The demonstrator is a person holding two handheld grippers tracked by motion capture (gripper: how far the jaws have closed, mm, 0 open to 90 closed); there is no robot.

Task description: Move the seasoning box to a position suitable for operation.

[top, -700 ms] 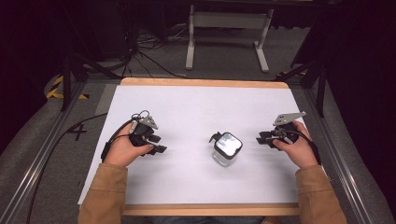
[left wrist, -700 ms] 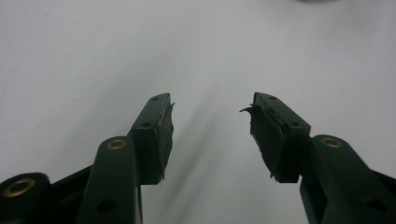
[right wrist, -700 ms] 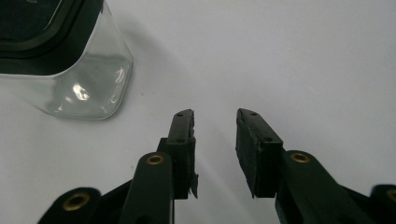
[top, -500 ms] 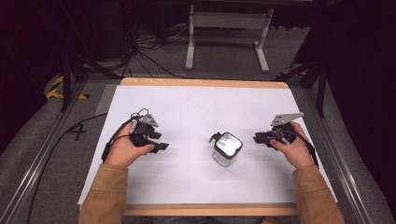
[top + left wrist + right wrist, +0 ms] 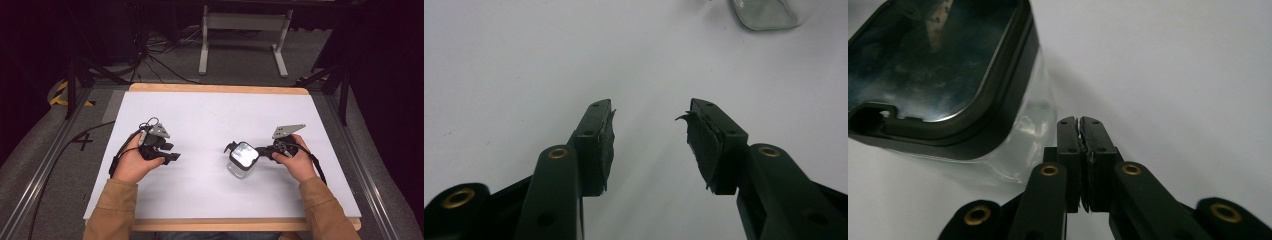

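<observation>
A clear glass jar (image 5: pixel 242 159) with a dark-rimmed shiny lid stands on the white table (image 5: pixel 220 115), right of centre. My right gripper (image 5: pixel 261 152) reaches it from the right, its tips beside the jar's wall. In the right gripper view the jaws are pressed together with nothing between them, and the jar (image 5: pixel 943 70) looms at upper left, just beyond the right gripper (image 5: pixel 1081 120). My left gripper (image 5: pixel 175 157) rests on the left half of the table, well away from the jar. The left gripper (image 5: pixel 649 111) stands open over bare table, with the jar's base (image 5: pixel 769 12) at the top right edge.
The table has a wooden rim (image 5: pixel 215 89) at the back. Beyond it stand a white metal frame (image 5: pixel 242 30) and cables on the grey floor. A metal rail (image 5: pixel 47 160) runs along the left side, another along the right.
My right gripper has moved left toward the jar and now sits right beside it. The left gripper has barely shifted.
</observation>
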